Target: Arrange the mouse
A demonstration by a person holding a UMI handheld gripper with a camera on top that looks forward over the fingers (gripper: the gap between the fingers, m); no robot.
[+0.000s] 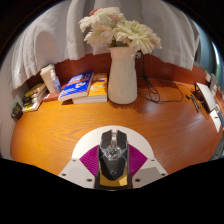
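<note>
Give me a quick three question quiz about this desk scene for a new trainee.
1. True or false: the mouse sits between the fingers of the gripper.
2. What stands beyond the mouse on the table? A) white vase of flowers B) kettle C) lamp
3. Fill in: the books lie beside the ____.

Key: 1 true; 2 A; 3 vase.

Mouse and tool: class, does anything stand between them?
No. The mouse already sits between the tool's fingers, with no other object between them. The white vase and books stand well beyond it on the wooden table.
</note>
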